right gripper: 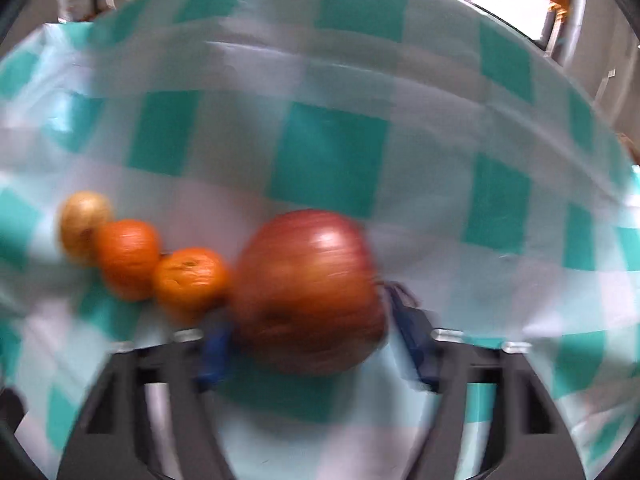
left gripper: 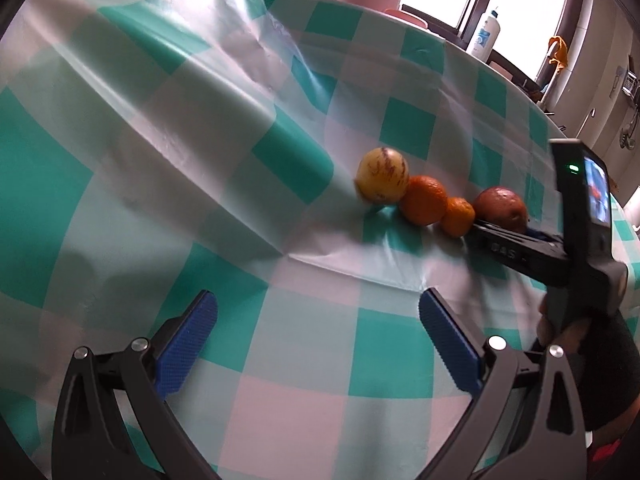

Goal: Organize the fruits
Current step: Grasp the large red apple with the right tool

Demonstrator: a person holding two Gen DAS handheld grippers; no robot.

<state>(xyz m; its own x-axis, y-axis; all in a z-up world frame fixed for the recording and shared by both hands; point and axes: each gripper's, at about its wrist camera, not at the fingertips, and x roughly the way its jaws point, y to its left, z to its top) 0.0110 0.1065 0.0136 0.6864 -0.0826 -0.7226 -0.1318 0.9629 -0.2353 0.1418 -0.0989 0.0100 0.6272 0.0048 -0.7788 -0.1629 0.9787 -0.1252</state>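
Clearly the right gripper (right gripper: 308, 344) is the nearer one: the red apple (right gripper: 308, 292) sits between its blue pads at lower centre of the right wrist view, though blur hides whether they press it. Three fruits trail off to its left in a touching row. Across the checked tablecloth (left gripper: 280, 400), the left gripper (left gripper: 318, 332) gapes empty.

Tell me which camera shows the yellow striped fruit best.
The left wrist view: the yellow striped fruit is sharp, its dark streaks clear, at the row's far-left end. The right wrist view shows it only small, blurred, at the left edge.
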